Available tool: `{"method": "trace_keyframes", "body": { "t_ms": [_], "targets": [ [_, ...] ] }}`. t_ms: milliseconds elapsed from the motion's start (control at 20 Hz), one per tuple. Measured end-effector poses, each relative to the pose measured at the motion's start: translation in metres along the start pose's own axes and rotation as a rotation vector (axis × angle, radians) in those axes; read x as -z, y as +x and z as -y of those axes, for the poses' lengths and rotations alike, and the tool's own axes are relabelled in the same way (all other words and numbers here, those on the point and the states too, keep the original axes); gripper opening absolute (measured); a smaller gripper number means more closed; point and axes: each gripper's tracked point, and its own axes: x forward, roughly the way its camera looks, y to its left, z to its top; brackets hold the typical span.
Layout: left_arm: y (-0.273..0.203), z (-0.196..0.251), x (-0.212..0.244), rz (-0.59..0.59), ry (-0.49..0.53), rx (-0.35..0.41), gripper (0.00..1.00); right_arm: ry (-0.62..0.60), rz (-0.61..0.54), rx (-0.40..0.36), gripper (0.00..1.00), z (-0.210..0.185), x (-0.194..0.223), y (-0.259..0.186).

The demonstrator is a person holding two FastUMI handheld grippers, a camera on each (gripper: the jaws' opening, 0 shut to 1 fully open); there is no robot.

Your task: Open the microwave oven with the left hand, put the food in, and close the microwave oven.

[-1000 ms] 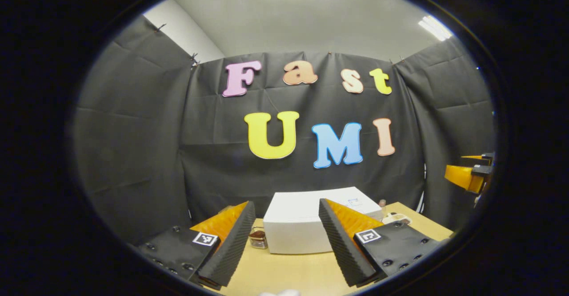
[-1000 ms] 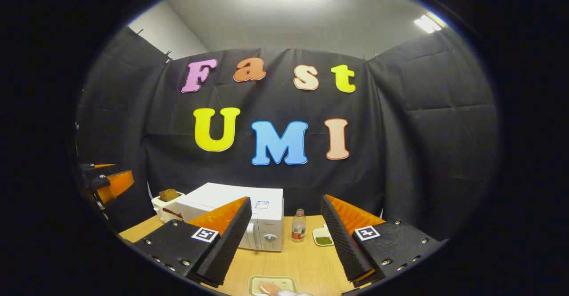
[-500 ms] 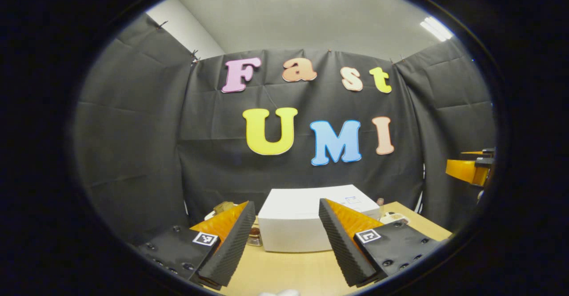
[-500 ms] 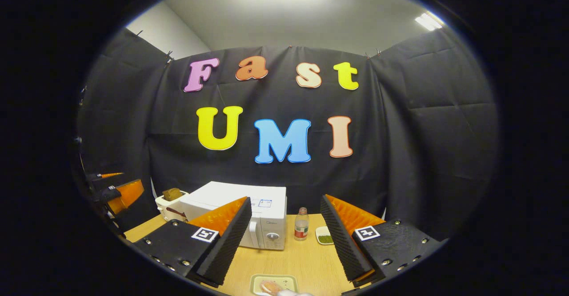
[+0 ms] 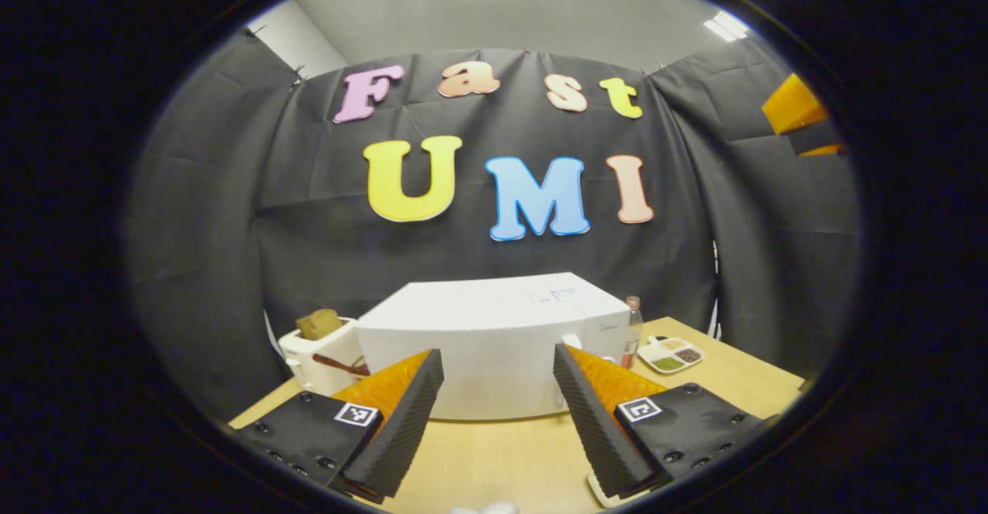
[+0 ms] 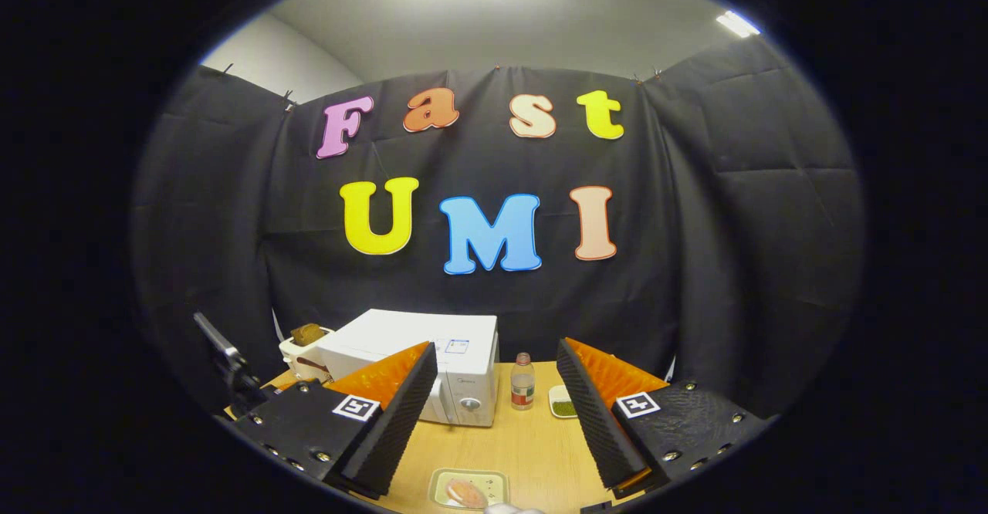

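Wooden counter [image 6: 532, 444] runs under both tools, and nearest the right tool [image 6: 494, 421] a small tray with the food [image 6: 465, 491] sits at the front edge, just below its wide-spread fingers, which hold nothing. Farther back in the right gripper view stands the microwave oven [image 6: 432, 367], white, door shut, with a knob on its front panel; a small bottle [image 6: 522, 383] and a little dish [image 6: 562, 404] stand just beside it to the right, and a toaster [image 6: 302, 348] with bread sits at its left. In the left gripper view the left tool [image 5: 494, 421] hovers above the counter, fingers likewise spread wide and empty, aimed level at the oven's white body, which is near but not touched. A divided snack dish [image 5: 668, 353] lies off to the right, near the bottle. By my judgement the task has barely begun: the door is not yet opened, the food remains on its tray, so opening, loading and closing are all left. The left tool seems to face the oven's side more than its door, so it likely needs to come round to the door edge.
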Motion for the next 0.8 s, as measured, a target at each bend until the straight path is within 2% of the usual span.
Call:
{"method": "trace_keyframes", "body": {
  "t_ms": [100, 300, 550, 650, 700, 800],
  "targets": [
    [0.033, 0.032, 0.034, -0.029, -0.018, 0.029, 0.98, -0.048, -0.018, 0.015, 0.95, 0.012, 0.001, 0.000],
    [0.097, 0.064, 0.075, -0.067, -0.018, 0.024, 0.98, -0.083, -0.049, 0.020, 0.95, 0.023, 0.007, 0.003],
    [0.150, 0.074, 0.094, -0.080, -0.008, 0.015, 0.95, -0.094, -0.079, 0.041, 0.95, 0.037, 0.017, 0.012],
    [0.158, 0.081, 0.095, -0.074, -0.006, 0.021, 1.00, -0.057, -0.092, 0.043, 0.96, 0.040, 0.019, 0.017],
    [0.161, 0.084, 0.094, -0.068, -0.020, 0.029, 0.98, -0.042, -0.105, 0.044, 0.96, 0.041, 0.021, 0.019],
    [0.167, 0.092, 0.092, -0.064, -0.033, 0.040, 1.00, -0.030, -0.114, 0.038, 0.95, 0.041, 0.021, 0.021]
  ]
}}
